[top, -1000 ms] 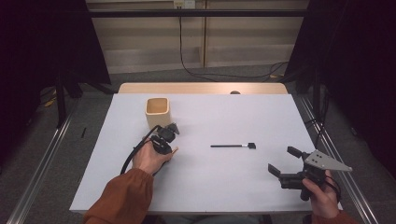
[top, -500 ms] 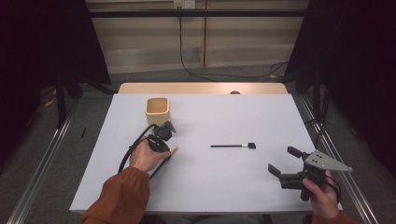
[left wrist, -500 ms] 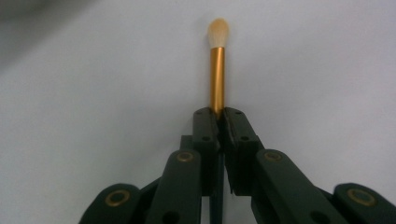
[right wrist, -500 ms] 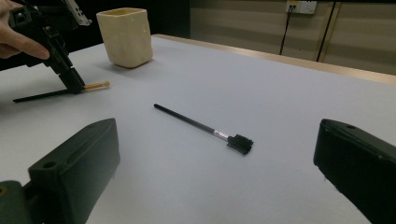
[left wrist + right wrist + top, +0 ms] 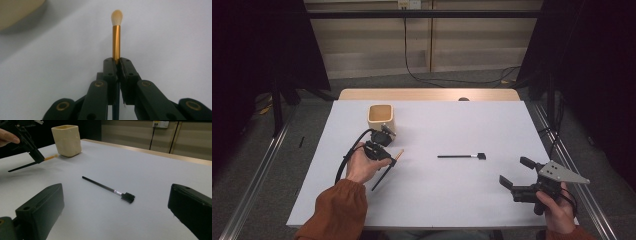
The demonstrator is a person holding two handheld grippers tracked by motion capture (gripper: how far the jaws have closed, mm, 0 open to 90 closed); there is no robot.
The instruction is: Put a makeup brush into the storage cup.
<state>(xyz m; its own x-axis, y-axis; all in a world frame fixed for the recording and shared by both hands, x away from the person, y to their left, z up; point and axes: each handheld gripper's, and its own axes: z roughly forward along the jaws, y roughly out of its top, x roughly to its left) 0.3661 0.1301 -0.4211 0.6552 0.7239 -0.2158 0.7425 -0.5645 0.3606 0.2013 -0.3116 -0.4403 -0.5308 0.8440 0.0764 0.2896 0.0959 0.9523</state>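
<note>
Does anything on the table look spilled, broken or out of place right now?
Nothing stands out. The cream square cup stands upright, the black spoolie brush lies flat on the white table, and the left gripper holds the gold-ferruled makeup brush cleanly.

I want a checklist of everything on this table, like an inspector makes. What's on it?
Surface: white table, flat, no spills seen.
Job's things: makeup brush with gold ferrule and pale tip, clamped in the left hand-held gripper; cream cup just beyond it, upright; black spoolie brush lying flat mid-table.
Clutter: nothing seen.
Grippers: left hand-held gripper shut on the makeup brush, lifted off the table; right hand-held gripper open, holding nothing, near the table's right front corner.
Cables: black cable loops from the left hand-held gripper; another cable on the floor behind.
Surroundings: dark curtains, pale back wall.
</note>
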